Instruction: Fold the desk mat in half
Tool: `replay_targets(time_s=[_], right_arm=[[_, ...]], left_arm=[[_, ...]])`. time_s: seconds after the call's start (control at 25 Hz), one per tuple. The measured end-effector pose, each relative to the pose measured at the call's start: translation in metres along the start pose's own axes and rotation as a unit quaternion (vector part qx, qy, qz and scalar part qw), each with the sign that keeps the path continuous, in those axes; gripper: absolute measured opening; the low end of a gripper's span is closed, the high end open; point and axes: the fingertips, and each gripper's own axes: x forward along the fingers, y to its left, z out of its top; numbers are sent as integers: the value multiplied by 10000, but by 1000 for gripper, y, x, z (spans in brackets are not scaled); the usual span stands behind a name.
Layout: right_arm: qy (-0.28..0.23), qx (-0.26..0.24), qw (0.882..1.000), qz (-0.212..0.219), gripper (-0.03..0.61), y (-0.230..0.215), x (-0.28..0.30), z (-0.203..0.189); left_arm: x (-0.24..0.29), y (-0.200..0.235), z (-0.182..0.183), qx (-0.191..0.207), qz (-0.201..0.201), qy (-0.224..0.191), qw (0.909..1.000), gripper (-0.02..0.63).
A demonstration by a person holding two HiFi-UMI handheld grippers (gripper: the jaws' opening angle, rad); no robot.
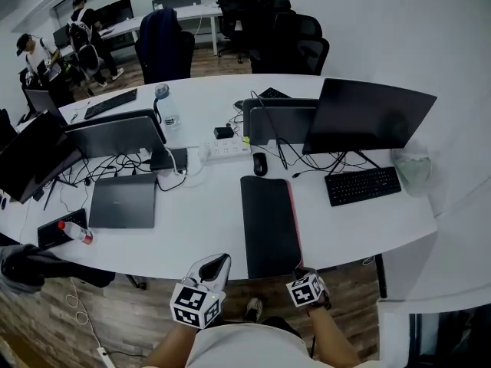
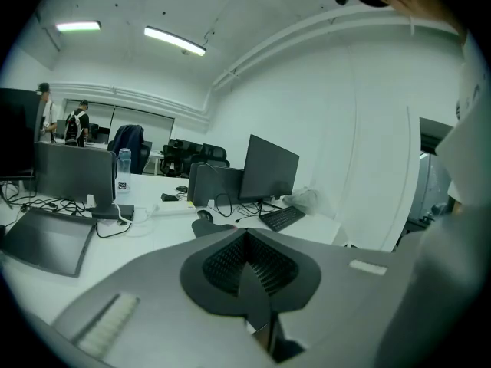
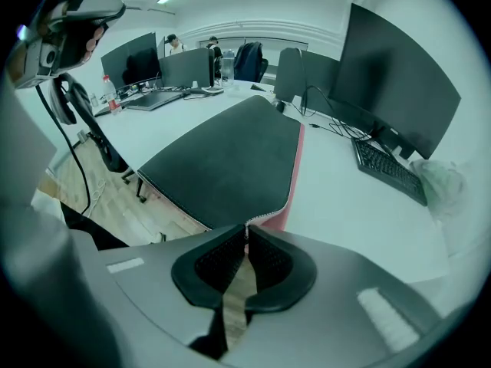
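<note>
The black desk mat lies folded on the white desk, and its red underside shows along the right edge. My right gripper is at the mat's near right corner. In the right gripper view the mat runs away from the right gripper, and its stitched corner is pinched between the shut jaws. My left gripper hovers just off the desk's front edge, left of the mat. It is shut with nothing in it; the mat's end lies beyond it.
A mouse lies beyond the mat's far end, and a keyboard to its right under a monitor. A closed laptop, cables, a power strip and a bottle fill the left side. People stand at the back left.
</note>
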Motion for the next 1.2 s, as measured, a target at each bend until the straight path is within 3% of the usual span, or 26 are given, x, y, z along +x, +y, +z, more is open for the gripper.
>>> replay_targets(time_s=[0.24,0.44,0.56,0.68,0.8,0.88,1.0,1.2], right_arm=[[208,143,9997,4,43,-2,6,-12],[190,142,9996,-147,115,-17,-8,-6],[-2,333,9989,-343,193,-32,-26,8],[-638,635,9946,-521,183,-44,-56,48],[-1623,906,9799,-732,108,-51,-101,105],[-2220,957,9663,-887,13,-50,-132,142],[-2952,903,9469,-902,12,-36,-173,191],[-3878,649,9181,-506,12,0,-230,245]], left_arm=[[2,-2,3,18,-64,7,10000,2],[1,3,10,47,-84,-68,9999,2],[-3,8,15,51,-108,-129,9998,3],[-10,17,26,75,-116,-268,9995,3],[-21,30,43,133,-74,-474,9988,3],[-30,41,54,151,-40,-594,9981,2],[-43,49,71,258,-76,-751,9968,3],[-65,68,100,479,-13,-1033,9935,3]])
